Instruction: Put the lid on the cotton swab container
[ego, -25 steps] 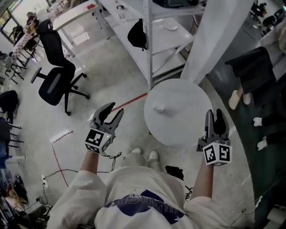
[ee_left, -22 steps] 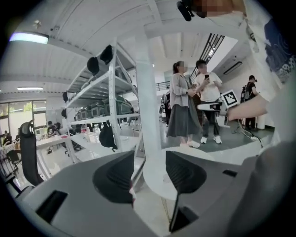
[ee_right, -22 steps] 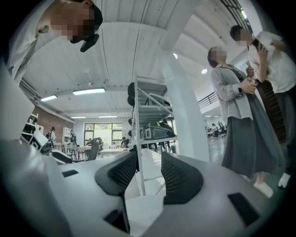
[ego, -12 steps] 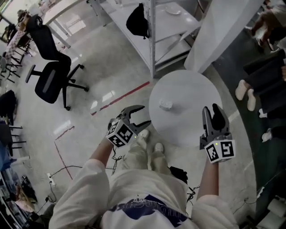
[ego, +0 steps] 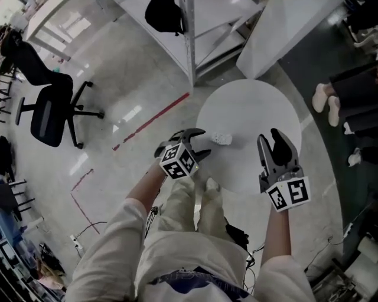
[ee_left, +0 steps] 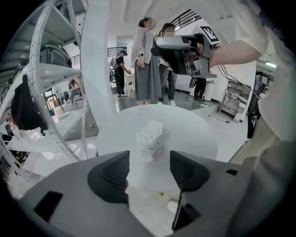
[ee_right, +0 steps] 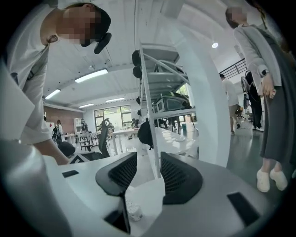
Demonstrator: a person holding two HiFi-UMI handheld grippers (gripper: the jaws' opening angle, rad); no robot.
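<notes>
The cotton swab container (ego: 222, 138) stands on the round white table (ego: 260, 112), near its left edge. No lid is on it, and the white swab tips show at its top (ee_left: 150, 139). My left gripper (ego: 205, 143) is at the table's left rim with its jaws wide open. In the left gripper view the container is just beyond the fingertips, not between them. My right gripper (ego: 270, 140) hovers over the table's near right part. Its jaws stand a little apart and I see nothing between them (ee_right: 149, 173). The container (ee_right: 134, 212) shows below them. I see no lid.
A metal shelf rack (ego: 189, 35) with a black bag (ego: 162, 15) and a white column (ego: 277, 29) stand behind the table. On the floor to the left are an office chair (ego: 47, 112) and a red tape line (ego: 150, 121). People stand beyond the table (ee_left: 148, 60).
My left gripper has swung right, from over the floor to the table's left rim by the container, and its jaws have spread wider. The right gripper has stayed over the table's right side.
</notes>
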